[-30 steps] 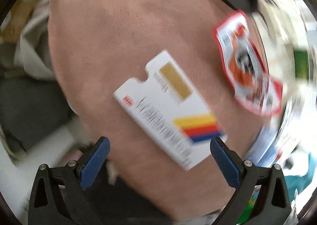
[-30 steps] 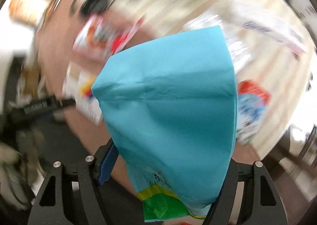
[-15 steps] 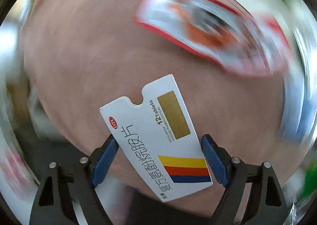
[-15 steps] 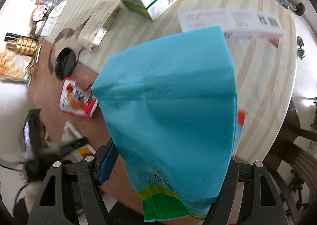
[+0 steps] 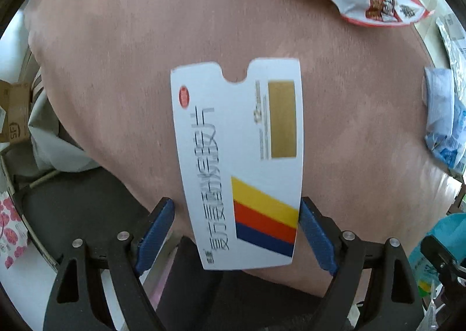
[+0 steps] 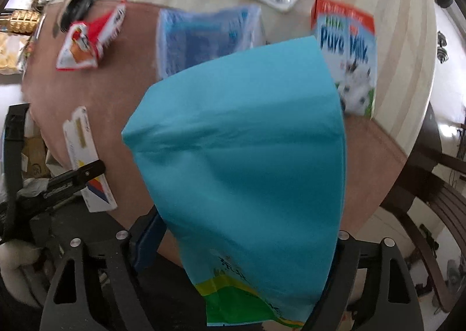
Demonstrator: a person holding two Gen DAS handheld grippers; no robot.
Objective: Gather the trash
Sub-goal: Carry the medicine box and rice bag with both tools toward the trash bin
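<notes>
- The left gripper's (image 5: 236, 224) jaws now straddle the flat white tablet box (image 5: 239, 165) at the near edge of the worktop (image 5: 122, 39), one pad apart from it; not yet gripped.
- A second ago the box lay skewed ahead; the jaws have since squared up around it.
- The right gripper's (image 6: 247, 246) jaws just widened; whether they clamp the teal bag (image 6: 241, 162) I cannot tell.
- Judging by this, the box goes next.

One tablet box (image 5: 238, 165), one red snack wrapper (image 6: 87, 39), one milk carton (image 6: 346, 60), one turquoise bag (image 6: 241, 156), one black lid (image 6: 77, 7).
</notes>
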